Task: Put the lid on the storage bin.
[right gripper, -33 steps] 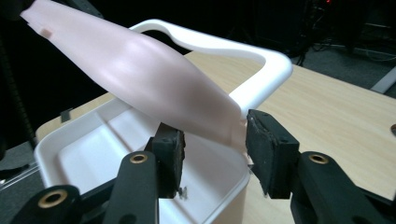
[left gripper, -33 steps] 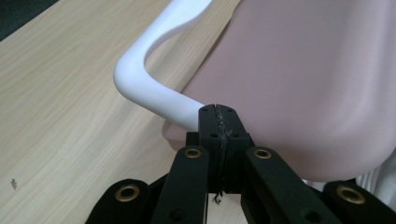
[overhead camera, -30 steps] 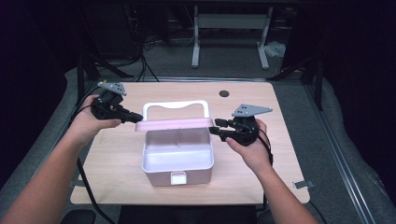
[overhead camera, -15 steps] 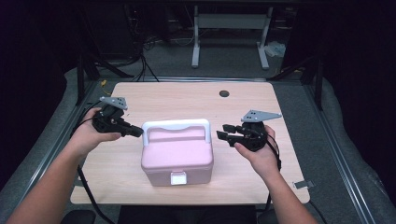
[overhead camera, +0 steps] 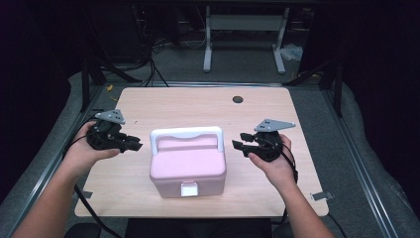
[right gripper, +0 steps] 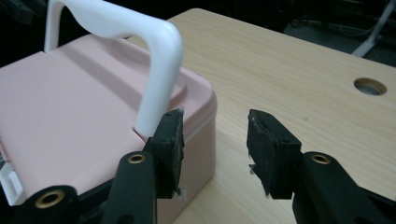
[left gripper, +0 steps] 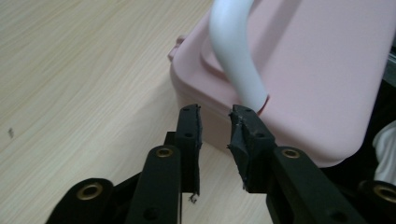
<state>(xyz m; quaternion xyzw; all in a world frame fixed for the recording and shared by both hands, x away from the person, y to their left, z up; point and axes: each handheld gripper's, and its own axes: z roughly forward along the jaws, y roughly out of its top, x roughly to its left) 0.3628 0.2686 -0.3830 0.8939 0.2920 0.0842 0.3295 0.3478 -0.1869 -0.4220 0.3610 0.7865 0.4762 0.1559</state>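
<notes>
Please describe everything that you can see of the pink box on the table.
The pink box looks like smooth plastic, with rounded corners. Its lid is shut, and a white latch sits on the front wall. A white handle stands upright across the rear of the lid. The box rests flat on the wooden table, near the front edge, between the left gripper and the right gripper. Both grippers are open, and neither touches it.

wooden table (overhead camera: pixel 198 106) with grommet hole (overhead camera: pixel 237 99)
</notes>
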